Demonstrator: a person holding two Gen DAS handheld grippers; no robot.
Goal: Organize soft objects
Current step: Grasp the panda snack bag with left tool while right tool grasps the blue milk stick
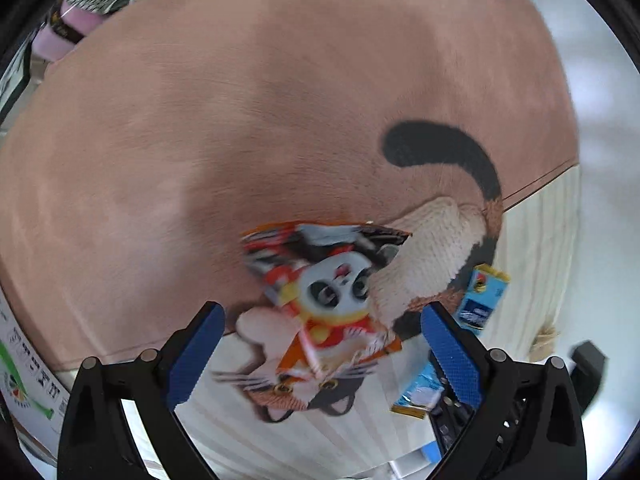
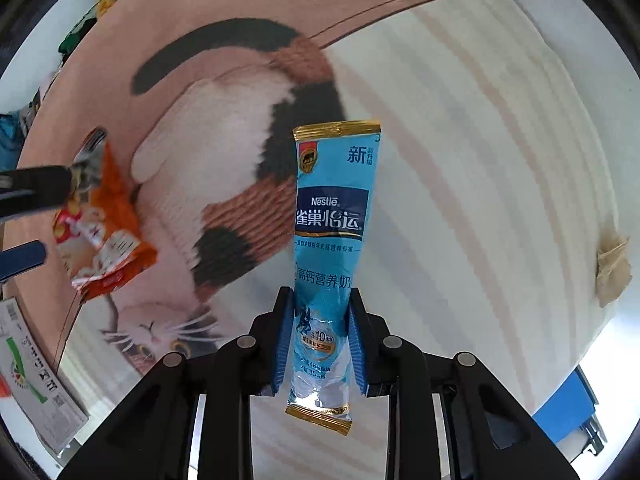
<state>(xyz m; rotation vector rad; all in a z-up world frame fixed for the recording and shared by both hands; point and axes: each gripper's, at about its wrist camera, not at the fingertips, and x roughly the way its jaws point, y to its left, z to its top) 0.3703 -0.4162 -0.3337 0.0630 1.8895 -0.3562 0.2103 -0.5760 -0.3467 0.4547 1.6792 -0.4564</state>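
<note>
My right gripper (image 2: 319,340) is shut on a blue Nestle milk powder sachet (image 2: 334,216) and holds it upright above the cat-print mat (image 2: 460,160). The sachet also shows in the left wrist view (image 1: 484,296). An orange panda snack packet (image 1: 328,292) lies blurred between and ahead of the fingers of my left gripper (image 1: 324,344), whose jaws stand wide apart. In the right wrist view the same packet (image 2: 102,224) hangs by the left gripper's fingers (image 2: 36,192) at the left edge; whether they touch it I cannot tell.
A small beige soft item (image 2: 612,268) lies on the mat at the right. A printed sheet (image 2: 36,392) lies at the lower left. A blue box (image 2: 568,408) sits at the lower right. Pink rolls (image 1: 76,24) lie at the far left edge.
</note>
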